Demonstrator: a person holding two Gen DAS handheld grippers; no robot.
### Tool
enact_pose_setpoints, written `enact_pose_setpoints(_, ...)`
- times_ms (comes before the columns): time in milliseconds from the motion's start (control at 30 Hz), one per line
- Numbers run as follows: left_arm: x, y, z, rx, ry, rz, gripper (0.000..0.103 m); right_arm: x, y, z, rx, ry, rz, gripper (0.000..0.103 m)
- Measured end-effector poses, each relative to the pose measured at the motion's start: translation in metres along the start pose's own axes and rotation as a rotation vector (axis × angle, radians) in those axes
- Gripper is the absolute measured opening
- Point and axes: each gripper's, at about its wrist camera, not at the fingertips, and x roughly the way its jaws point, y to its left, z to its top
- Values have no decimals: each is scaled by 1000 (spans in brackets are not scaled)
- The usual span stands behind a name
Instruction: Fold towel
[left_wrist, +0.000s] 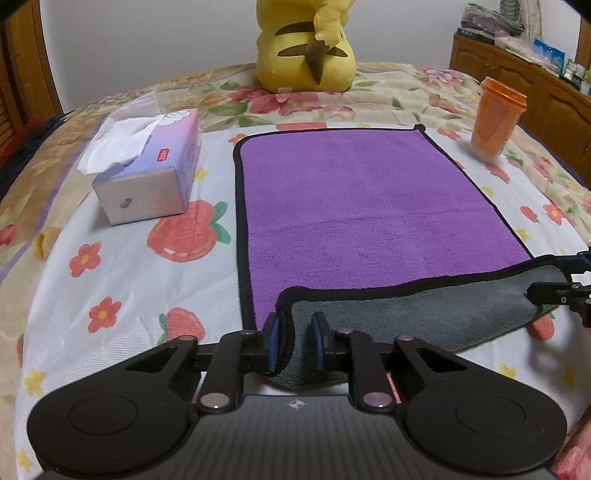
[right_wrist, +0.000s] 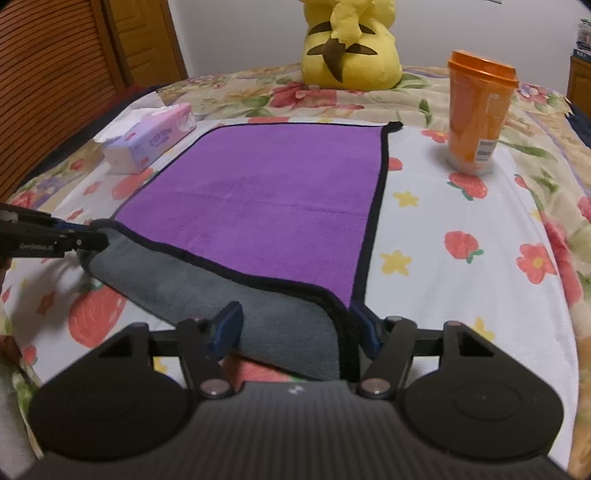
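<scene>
Purple towel (left_wrist: 369, 206) with a black hem lies spread on a bed sheet (left_wrist: 110, 280) printed with red flowers and strawberries. Its near edge is lifted and turned over, showing the grey underside. The left tongs (left_wrist: 295, 341) have their blue-padded fingers on either side of the near left corner of the towel, with grey cloth bunched between them; the fingers stand somewhat apart, so the hold looks loose. The right tongs (right_wrist: 295, 326) sit at the near right corner, the black hem running down beside the right finger and the grey cloth lying between the fingers. These fingers stand wide apart, and I cannot tell whether they truly pinch the cloth. Each pair of tongs shows at the edge of the other camera's view, at the opposite near corner.

Ahead of the left tongs and to their left is a pale purple tissue box (left_wrist: 147, 173) with a white tissue sticking out. Ahead of the right tongs and to their right stands an orange plastic cup (right_wrist: 478, 110), upright. Beyond the far edge of the towel sits a yellow plush toy (left_wrist: 306, 48) with brown markings.
</scene>
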Motion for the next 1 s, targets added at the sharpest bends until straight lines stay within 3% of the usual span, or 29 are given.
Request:
enact_pose_setpoints(167,-2,0,0,-6,-6,-18,10,0,-1,1,-6,12,6,54)
enact_pose_setpoints(367,-5,-4,0,13,-26,-27,8,-1,0,1,-39,30,-9,21)
enact_pose_setpoints(467,-9,-4,2,11,-44,-31,8,-2,0,2,-54,28,-12,17)
enact_pose_setpoints(500,-11,-5,3,9,-52,-34,8,-1,-1,1,-56,29,-12,6)
enact_pose_setpoints(1000,-41,-12,16,0,-192,-58,7,-14,-10,9,-36,-74,9,5)
